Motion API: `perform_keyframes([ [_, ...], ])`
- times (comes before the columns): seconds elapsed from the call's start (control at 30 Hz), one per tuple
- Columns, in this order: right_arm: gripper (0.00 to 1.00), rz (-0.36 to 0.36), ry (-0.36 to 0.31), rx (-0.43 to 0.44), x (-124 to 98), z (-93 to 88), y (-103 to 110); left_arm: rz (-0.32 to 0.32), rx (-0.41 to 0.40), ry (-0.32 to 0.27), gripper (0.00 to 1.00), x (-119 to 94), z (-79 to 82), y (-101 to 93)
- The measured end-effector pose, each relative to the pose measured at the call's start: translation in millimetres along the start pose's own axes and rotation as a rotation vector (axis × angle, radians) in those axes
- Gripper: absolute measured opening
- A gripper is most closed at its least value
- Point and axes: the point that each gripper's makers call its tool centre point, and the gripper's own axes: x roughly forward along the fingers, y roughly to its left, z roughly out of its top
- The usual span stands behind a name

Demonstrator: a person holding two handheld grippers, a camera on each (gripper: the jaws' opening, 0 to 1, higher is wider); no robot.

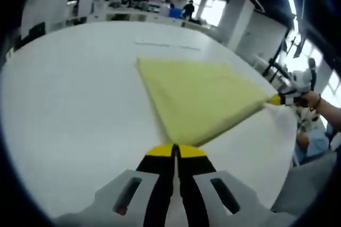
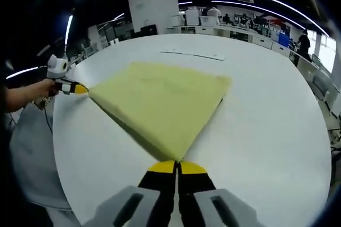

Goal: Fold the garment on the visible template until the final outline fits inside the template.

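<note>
Nearest the lens, the left gripper [image 1: 175, 151] is clamping 1 corner of the yellow garment [image 1: 200, 99], jaws pressed together on the cloth. The right gripper [image 2: 177, 166] is doing the same on another corner.

The garment is stretching taut between the 2 corners, with the far edge seemingly resting on the white table [image 1: 69, 104]. We are seeing 2 faint lines on the table [image 2: 193, 54] beyond the cloth, possibly template marks; we cannot tell.

Risks we are judging:
- The grips are sitting right at the corner tips, so a sharp pull could slip a corner out and collapse the fold.
- Uneven tension between the 2 hands could be skewing the edge, leaving the outline outside the template.
- We are not seeing a clear template under the cloth, so alignment is a guess.

View differences: the left gripper view is showing the right gripper at the far corner with a hand and wrist [image 1: 325, 107] behind it. The right gripper view is showing the left gripper at the left corner, plus a white pillar [image 2: 154, 3].
</note>
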Motion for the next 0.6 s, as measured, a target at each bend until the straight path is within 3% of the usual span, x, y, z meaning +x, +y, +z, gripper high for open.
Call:
perform_keyframes([
  [0.6,0.0,-0.01,0.007,0.025,-12.1,-15.6,11.6,-0.001,0.004,0.0,0.0,-13.9,-13.4,-12.0],
])
